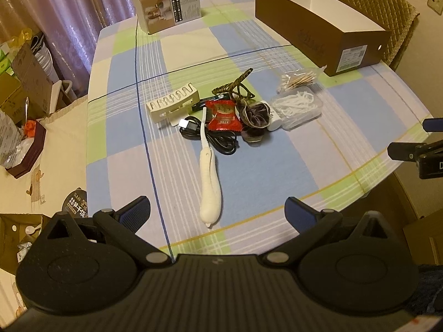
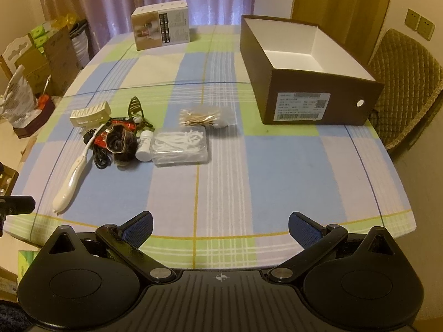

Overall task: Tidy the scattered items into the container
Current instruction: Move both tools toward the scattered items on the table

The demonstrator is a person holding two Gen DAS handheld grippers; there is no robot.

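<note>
While both grippers hover above the near edge, the table (image 2: 277, 171) under its blue, green and cream checked cloth fills most of each view. On its far right side stands the brown shoebox (image 2: 321, 105), open at the top, white inside and holding nothing that shows; a label faces the near end. At the far edge, well apart from it, sits a white product carton (image 2: 160, 27). A quilted chair (image 2: 407, 88) stands just beyond the shoebox.

The left gripper (image 1: 217, 211) has its blue-padded jaws spread wide with nothing between them, directly over the tail of the white razor-like tool (image 1: 210, 182). The right gripper (image 2: 220, 227) is likewise spread wide and empty, over bare cloth.

The scattered items lie clustered on the left-centre of the cloth: a cream slotted holder (image 1: 173, 103), a clear box of floss picks (image 2: 181, 145), a black USB cable (image 1: 210, 138) under the tool's thin end, a dark scrunchie (image 2: 120, 141), a green hair clip (image 2: 137, 110), a red snack packet (image 1: 224, 116), a bag of cotton swabs (image 2: 199, 117) and a small white bottle (image 2: 144, 145) touching the clear box.
</note>
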